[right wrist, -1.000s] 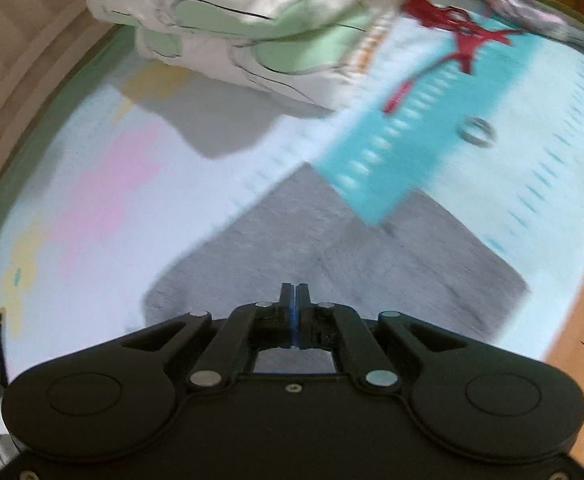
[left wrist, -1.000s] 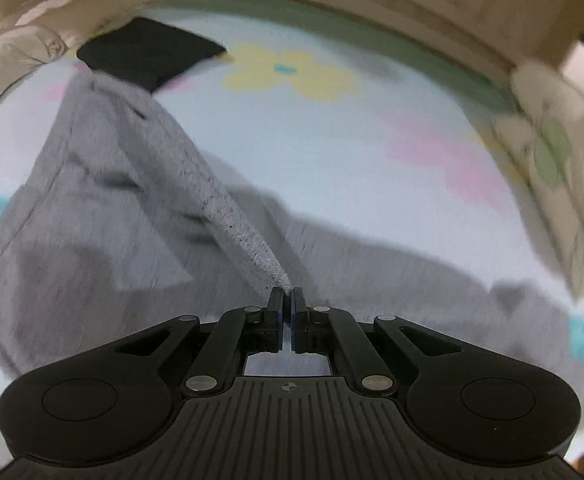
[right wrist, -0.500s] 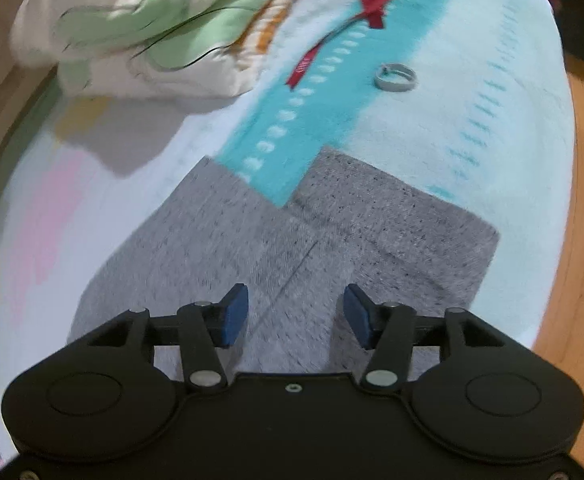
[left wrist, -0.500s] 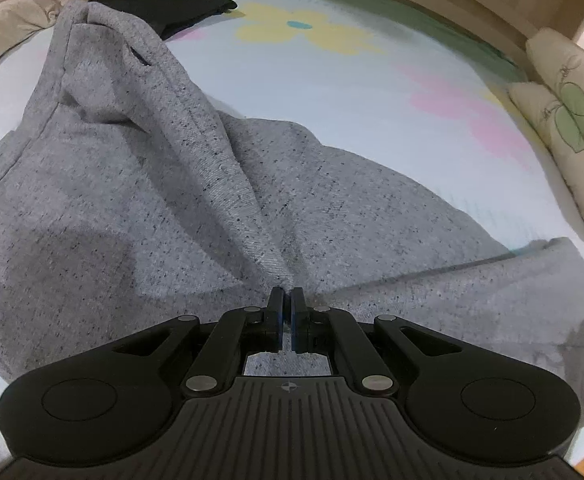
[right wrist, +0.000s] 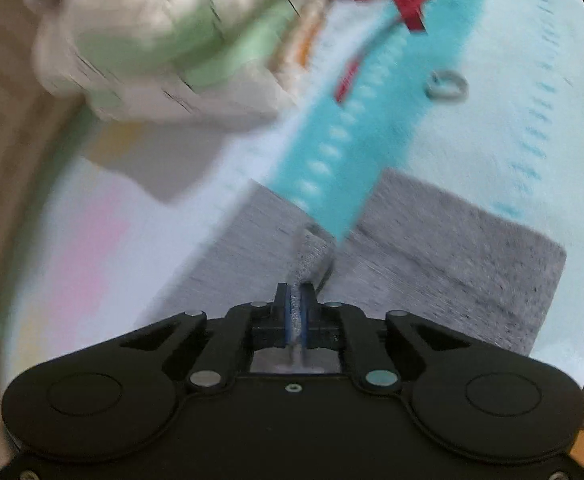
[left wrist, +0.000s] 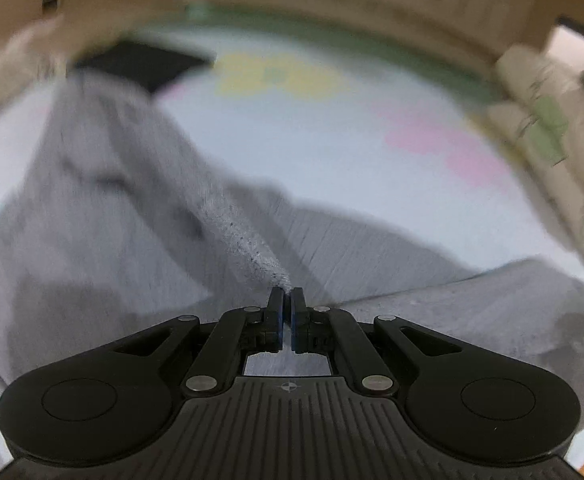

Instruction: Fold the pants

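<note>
We see heather-grey pants (left wrist: 139, 248) flecked with dark specks, lying on a pale blue sheet (left wrist: 292, 148). The sheet carries a yellow flower (left wrist: 275, 76) at twelve o'clock, a pink one (left wrist: 448, 148) at two o'clock, and a turquoise band (right wrist: 376, 120) with white dots. A black cloth (left wrist: 143, 62) sits at eleven o'clock. The pillows (right wrist: 163, 40) are cream with green patches. Both black grippers (right wrist: 296, 300) have blue pads.

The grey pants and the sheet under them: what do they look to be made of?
The grey pants look like heathered sweatshirt knit, matte and soft: dark flecks and a fuzzy pinched ridge show at the left gripper. The printed sheet looks like thin woven cotton, matte; blur leaves that open.
</note>
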Available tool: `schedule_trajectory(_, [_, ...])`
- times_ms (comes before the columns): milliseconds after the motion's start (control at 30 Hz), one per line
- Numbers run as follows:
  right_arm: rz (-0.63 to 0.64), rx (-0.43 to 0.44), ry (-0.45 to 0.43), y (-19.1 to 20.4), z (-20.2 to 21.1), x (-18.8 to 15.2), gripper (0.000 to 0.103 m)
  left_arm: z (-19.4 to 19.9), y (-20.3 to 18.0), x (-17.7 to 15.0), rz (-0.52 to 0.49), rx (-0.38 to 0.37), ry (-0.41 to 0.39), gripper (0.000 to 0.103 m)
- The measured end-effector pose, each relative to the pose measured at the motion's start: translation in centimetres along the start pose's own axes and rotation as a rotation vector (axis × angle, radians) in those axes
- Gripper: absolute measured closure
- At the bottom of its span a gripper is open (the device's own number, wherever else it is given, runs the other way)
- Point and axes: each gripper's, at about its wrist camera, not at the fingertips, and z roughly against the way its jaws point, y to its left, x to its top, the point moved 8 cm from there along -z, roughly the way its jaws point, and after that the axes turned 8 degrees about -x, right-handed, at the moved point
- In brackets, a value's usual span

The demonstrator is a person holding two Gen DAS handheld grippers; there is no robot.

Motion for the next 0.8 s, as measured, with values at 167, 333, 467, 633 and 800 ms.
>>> schedule_trajectory(167, [-0.021, 0.109, -0.075, -1.1, 7.2, 1.7, 0.092, 4.3, -1.9, -0.2, -0.040, -0.060, -0.060, 0.100])
schedule_trajectory(333, [-0.027, -0.059, -0.036, -5.9, 6.4, 0.8, 0.092, 1.7, -1.7, -6.0, -0.020, -0.050, 0.131, 0.100])
schedule_trajectory(467, [0.014, -0.257, 0.106, -9.0, 2.3, -1.7, 0.092, -0.7, -1.1, -9.9, -0.011, -0.028, 0.266, 0.100])
schedule_trajectory(633, [0.049, -0.290, 0.107, -9.3, 1.7, -1.9, 0.093, -0.3, -1.4, -9.5, -0.014, -0.036, 0.243, 0.100])
schedule_trajectory(800, [0.039, -0.224, 0.030, -8.7, 3.4, -0.9, 0.094, 1.8, -2.6, -8.0, -0.092, -0.044, 0.133, 0.100])
